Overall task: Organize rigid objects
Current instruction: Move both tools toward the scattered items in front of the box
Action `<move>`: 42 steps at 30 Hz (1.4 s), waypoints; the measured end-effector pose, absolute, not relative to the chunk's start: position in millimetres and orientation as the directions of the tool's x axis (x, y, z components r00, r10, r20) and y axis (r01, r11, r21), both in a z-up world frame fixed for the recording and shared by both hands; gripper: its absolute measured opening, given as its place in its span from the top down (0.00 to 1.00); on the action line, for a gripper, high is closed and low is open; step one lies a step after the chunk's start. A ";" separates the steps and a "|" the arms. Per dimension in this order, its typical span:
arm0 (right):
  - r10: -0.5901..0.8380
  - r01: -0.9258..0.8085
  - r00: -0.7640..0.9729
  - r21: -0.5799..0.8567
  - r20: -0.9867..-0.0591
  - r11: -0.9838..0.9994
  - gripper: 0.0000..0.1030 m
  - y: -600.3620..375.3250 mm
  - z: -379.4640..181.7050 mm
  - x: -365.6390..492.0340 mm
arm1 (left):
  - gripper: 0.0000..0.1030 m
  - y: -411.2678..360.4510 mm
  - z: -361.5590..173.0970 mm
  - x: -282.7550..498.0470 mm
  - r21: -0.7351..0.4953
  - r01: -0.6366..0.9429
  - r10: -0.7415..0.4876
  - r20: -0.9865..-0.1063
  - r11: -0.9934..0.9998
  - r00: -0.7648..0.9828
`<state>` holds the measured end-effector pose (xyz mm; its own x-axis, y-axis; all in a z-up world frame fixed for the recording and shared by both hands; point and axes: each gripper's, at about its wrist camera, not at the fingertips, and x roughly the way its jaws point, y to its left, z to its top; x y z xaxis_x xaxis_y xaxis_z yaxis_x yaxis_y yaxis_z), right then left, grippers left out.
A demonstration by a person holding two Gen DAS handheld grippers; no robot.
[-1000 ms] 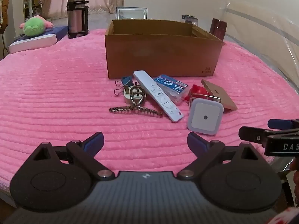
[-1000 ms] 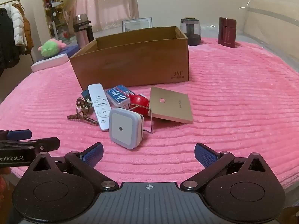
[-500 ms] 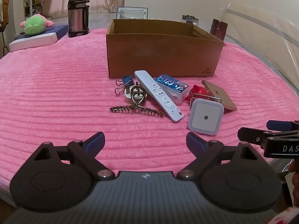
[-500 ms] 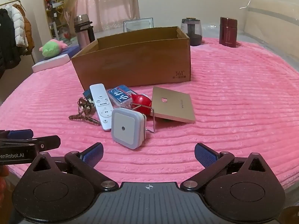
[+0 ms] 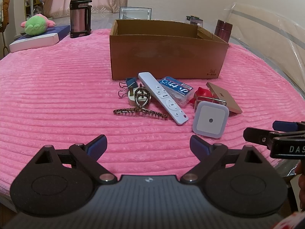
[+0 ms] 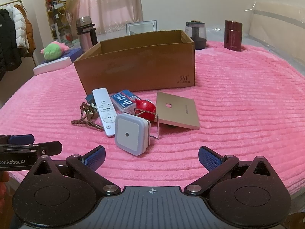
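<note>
An open cardboard box stands on the pink mat. In front of it lies a cluster: a white remote, a blue-labelled clear case, a red ball-shaped thing, a gold flat plate, a white square night light, a hair claw, binder clips and a white plug. My left gripper is open and empty, short of the cluster. My right gripper is open and empty, just before the night light.
A steel thermos, a green plush on a white-and-blue box, a picture frame, a dark jar and a maroon flask stand at the mat's far edge. Coats hang at left.
Both grippers have moved slightly forward toward the cluster. Both stay open. Nothing on the mat has moved.
</note>
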<state>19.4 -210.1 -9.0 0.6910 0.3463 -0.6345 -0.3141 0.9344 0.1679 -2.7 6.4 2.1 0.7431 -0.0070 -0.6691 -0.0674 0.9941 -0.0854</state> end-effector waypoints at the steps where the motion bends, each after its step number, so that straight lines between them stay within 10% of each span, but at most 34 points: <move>1: 0.346 -0.314 0.692 0.168 -0.634 0.934 0.02 -210.2 -8.9 19.3 | 0.11 6.8 1.9 -2.7 -0.087 -0.067 -0.008 -0.669 0.994 0.743; 42: 0.219 -0.180 0.767 0.125 -0.603 0.976 0.15 -155.1 -18.7 29.3 | 0.14 54.7 -13.7 55.0 -0.025 0.055 -0.058 -0.659 0.998 0.750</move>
